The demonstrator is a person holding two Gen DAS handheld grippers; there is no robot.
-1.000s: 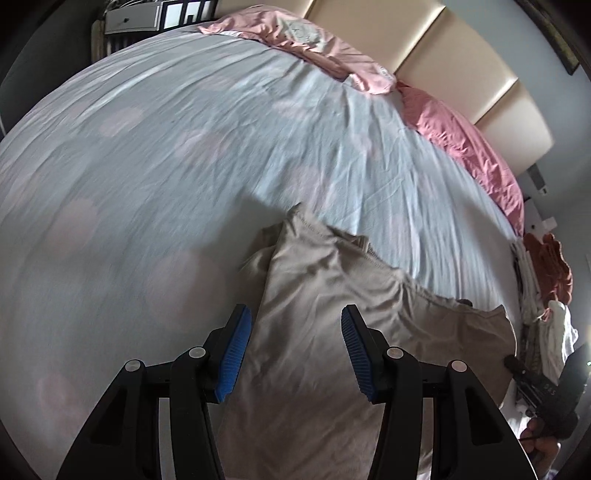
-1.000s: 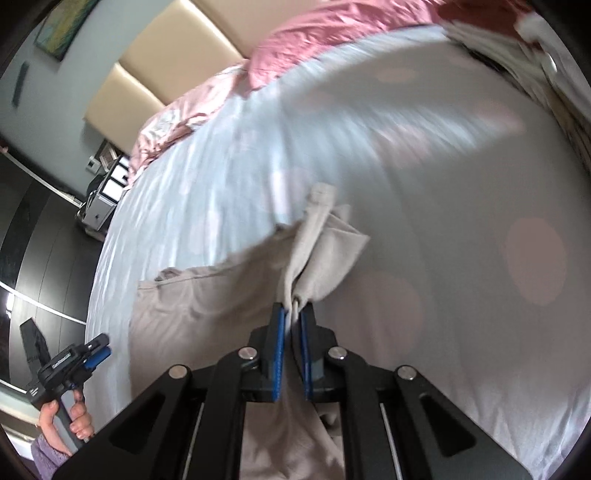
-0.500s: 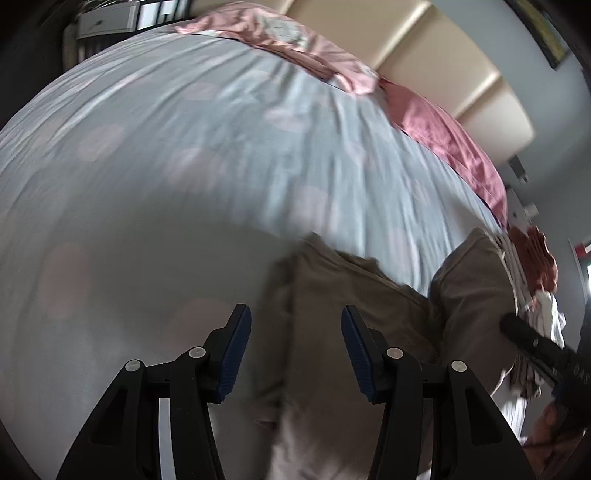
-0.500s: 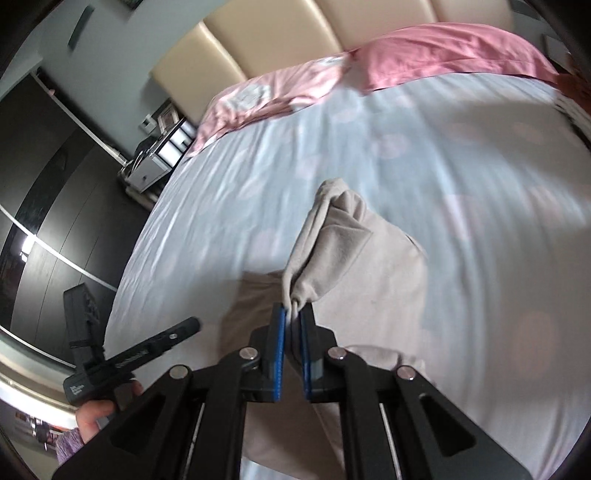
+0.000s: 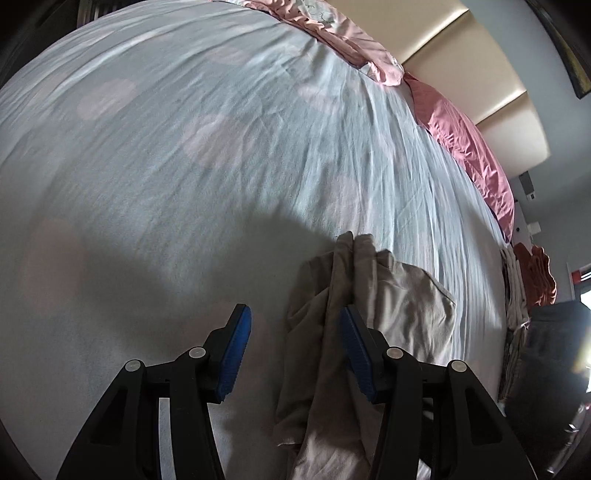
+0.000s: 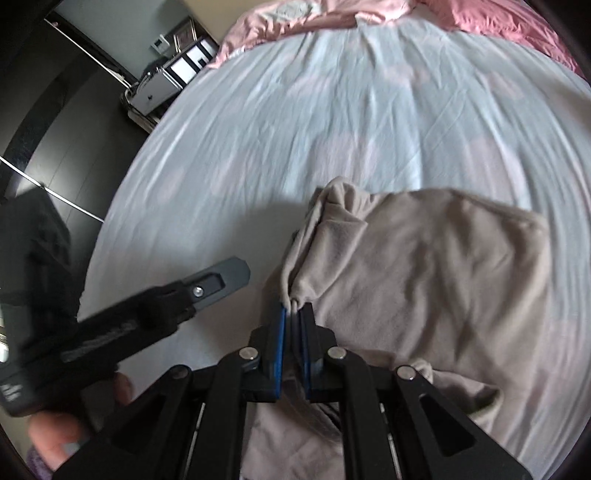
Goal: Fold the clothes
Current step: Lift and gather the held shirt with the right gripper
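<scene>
The bed [image 5: 207, 155] is viewed low and close from both wrists, facing the pillows [image 6: 491, 14]; the left view is angled rightward, the right view leftward; the beige garment [image 5: 402, 306] is shared between them

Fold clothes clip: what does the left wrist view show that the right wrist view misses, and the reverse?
Left wrist only: the open left claw above the bed, the beige headboard, and a stack of clothes at the bed's right edge.
Right wrist only: the right claw shut on a bunched edge of the beige garment, the person's hand holding the other tool, and a bedside cabinet.
Both: the garment, pale blue bedsheet, pink pillows.
</scene>
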